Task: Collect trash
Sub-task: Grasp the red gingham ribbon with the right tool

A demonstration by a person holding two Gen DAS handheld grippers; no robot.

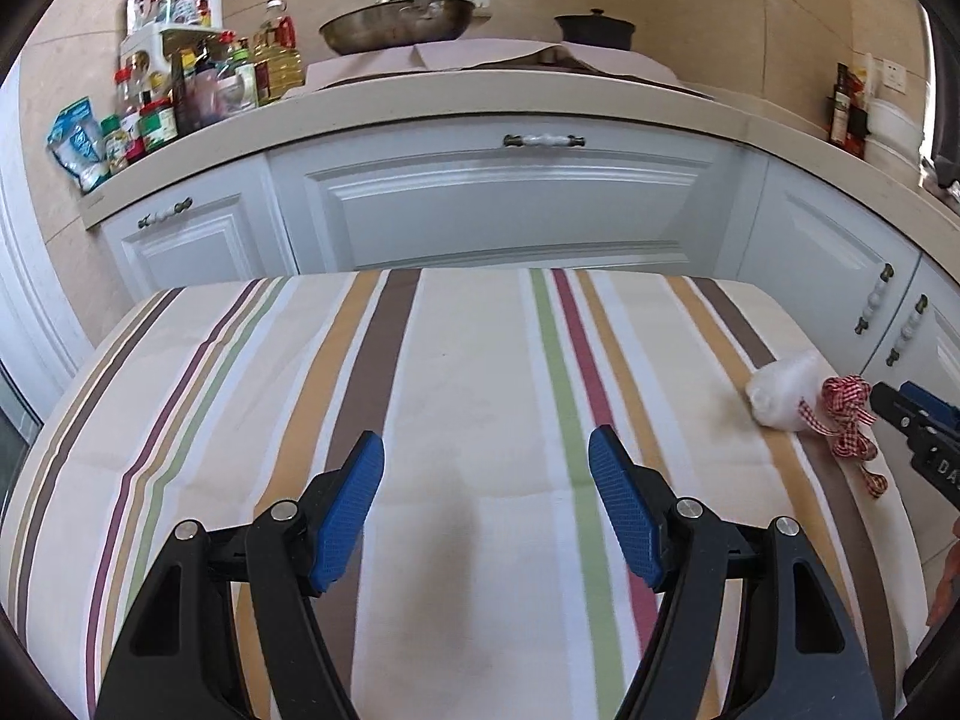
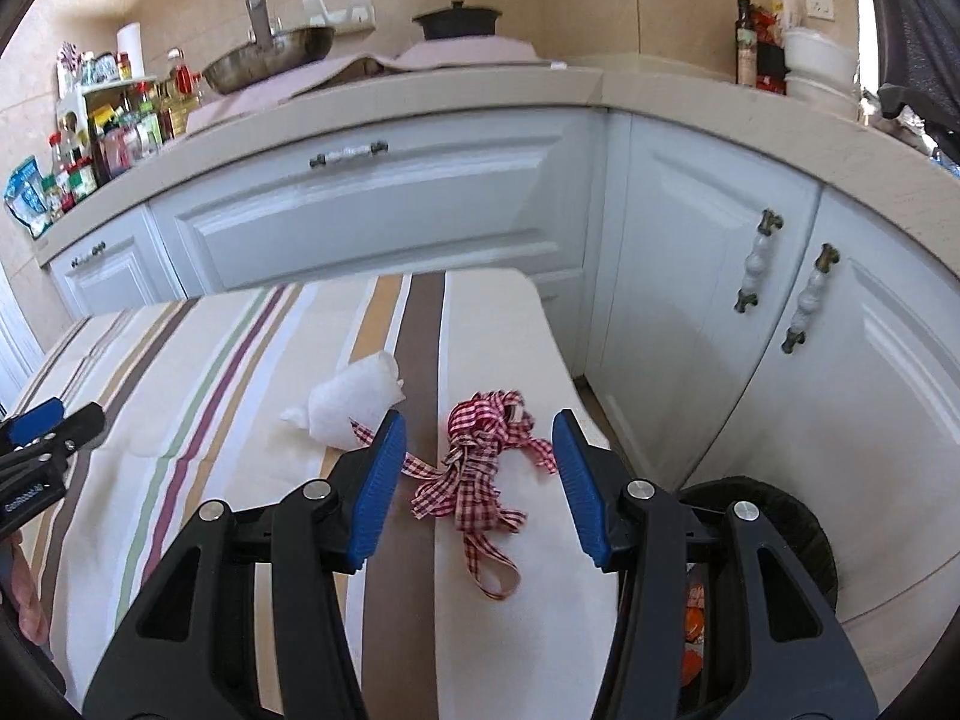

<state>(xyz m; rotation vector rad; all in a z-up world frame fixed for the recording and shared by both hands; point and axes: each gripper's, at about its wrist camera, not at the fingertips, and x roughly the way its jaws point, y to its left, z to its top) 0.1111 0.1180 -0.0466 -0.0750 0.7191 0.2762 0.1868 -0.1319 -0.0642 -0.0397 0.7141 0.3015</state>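
A tangled red-and-white checked ribbon [image 2: 480,462] lies on the striped tablecloth [image 2: 198,360] near the table's right edge. A crumpled white tissue [image 2: 354,399] lies just left of it and touches one ribbon end. My right gripper [image 2: 479,435] is open, its blue pads on either side of the ribbon, just above it. My left gripper [image 1: 486,450] is open and empty over the middle of the table. In the left wrist view the tissue [image 1: 783,390] and ribbon [image 1: 849,420] lie at the far right, beside the right gripper's tip [image 1: 900,408].
A black trash bin [image 2: 774,534] with orange scraps inside stands on the floor right of the table. White cabinets [image 2: 384,210] and a counter with a pan [image 1: 399,24], a pot [image 1: 594,27] and several bottles [image 1: 180,90] stand behind.
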